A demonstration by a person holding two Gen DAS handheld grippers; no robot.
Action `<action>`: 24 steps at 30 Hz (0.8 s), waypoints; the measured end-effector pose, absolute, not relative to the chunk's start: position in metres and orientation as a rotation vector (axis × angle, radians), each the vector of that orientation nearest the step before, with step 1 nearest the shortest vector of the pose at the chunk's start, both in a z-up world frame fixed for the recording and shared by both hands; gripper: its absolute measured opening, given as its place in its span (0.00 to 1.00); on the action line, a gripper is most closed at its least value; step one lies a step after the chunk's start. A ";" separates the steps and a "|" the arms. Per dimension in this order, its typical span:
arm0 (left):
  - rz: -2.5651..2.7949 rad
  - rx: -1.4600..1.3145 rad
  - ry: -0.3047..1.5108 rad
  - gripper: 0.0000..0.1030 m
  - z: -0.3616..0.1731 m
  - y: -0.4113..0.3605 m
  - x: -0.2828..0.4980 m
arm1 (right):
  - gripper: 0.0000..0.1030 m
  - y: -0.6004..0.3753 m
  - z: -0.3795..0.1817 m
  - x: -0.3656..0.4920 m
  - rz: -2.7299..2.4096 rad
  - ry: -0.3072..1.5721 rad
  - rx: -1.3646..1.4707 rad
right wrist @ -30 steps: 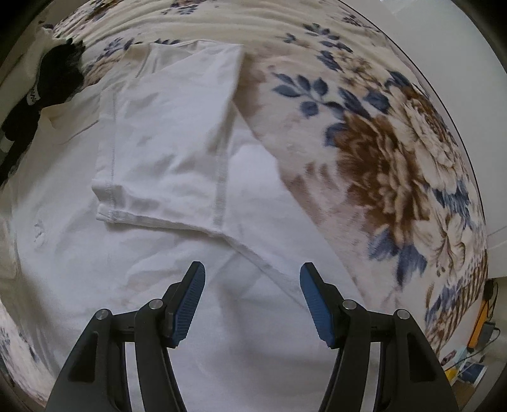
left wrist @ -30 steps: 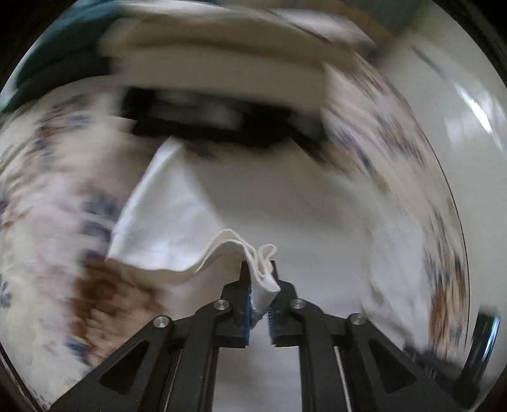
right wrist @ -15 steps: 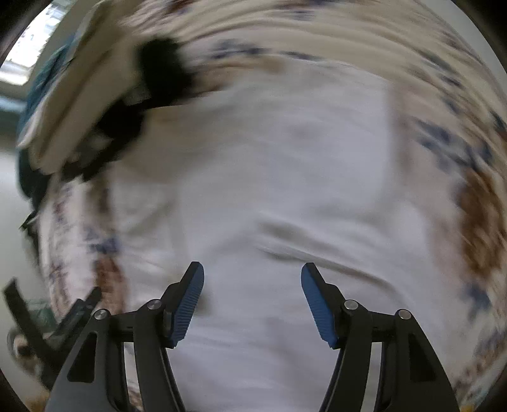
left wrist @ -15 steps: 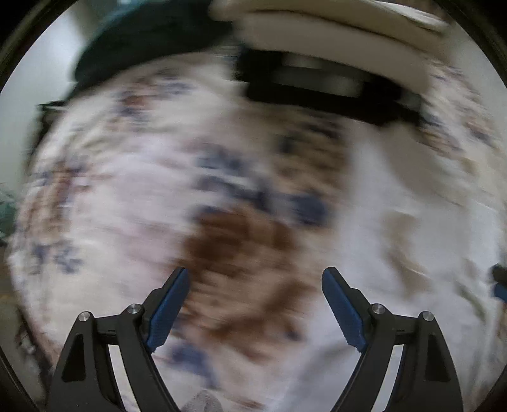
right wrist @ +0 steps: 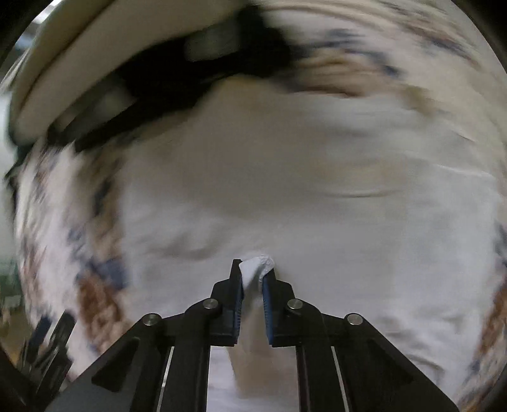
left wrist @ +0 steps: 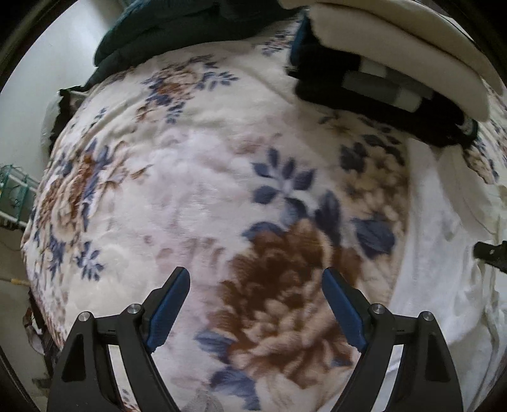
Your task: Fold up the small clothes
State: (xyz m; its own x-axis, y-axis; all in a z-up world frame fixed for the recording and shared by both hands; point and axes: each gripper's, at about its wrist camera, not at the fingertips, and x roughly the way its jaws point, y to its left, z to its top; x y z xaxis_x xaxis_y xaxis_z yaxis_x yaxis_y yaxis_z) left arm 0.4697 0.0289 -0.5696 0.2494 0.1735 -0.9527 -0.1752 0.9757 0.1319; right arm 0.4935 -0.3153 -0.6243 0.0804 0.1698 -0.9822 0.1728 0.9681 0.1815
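A white T-shirt lies spread on a floral blanket. My right gripper is shut on a pinched fold of the shirt near its lower part; the right wrist view is blurred. My left gripper is open and empty, over the blanket's brown flower, left of the shirt's edge. Part of the right gripper shows at the right edge of the left wrist view.
A stack of folded clothes, black under cream, sits at the far side of the blanket. A dark teal cover lies behind. The bed's left edge drops to the floor beside a green rack.
My left gripper let go of the shirt's sleeve, opened and swung left over the bare blanket. My right gripper moved across the shirt and closed on a fold of it.
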 end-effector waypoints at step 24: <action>0.001 0.111 1.247 0.82 -0.570 -0.059 0.491 | 0.84 -0.433 -0.579 0.413 -0.128 1.528 0.460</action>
State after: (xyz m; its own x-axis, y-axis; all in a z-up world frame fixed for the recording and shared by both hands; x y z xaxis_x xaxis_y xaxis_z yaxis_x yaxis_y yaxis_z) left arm 0.4914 -0.0591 -0.5700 0.3184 0.0610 -0.9460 0.0601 0.9946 0.0844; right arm 0.4134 -0.4335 -0.5789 0.0550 0.2031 -0.9776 0.3624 0.9083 0.2091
